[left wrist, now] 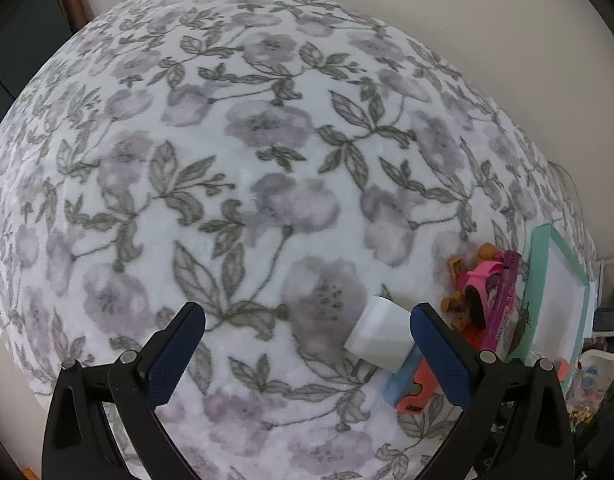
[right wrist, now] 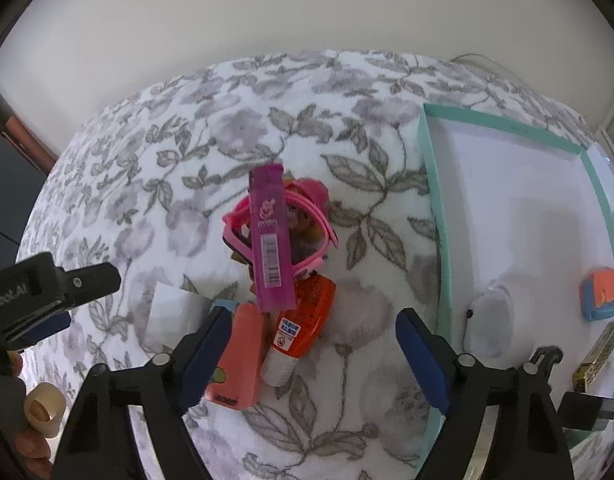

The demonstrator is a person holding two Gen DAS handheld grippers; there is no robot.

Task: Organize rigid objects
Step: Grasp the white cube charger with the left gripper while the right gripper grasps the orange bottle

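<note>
On floral bedcover (right wrist: 347,128): six loose items piled, four seen in teal-rimmed tray (right wrist: 435,216).
Right gripper (right wrist: 311,356) and left gripper (left wrist: 307,344) are held open, nothing clamped; orange bottle (right wrist: 297,332) lies between right jaws, white block (left wrist: 381,332) just beside left's.

a floral blanket (right wrist: 347,320) covered the bed. on it lay a white cube (right wrist: 171,316), a pile of small toys (right wrist: 273,240) and, right, a teal-rimmed tray (right wrist: 435,216).

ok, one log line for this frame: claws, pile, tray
left claw: open, empty, by white block | right claw: open, empty, above pile | purple tube: atop pile | teal tray: partly filled
</note>
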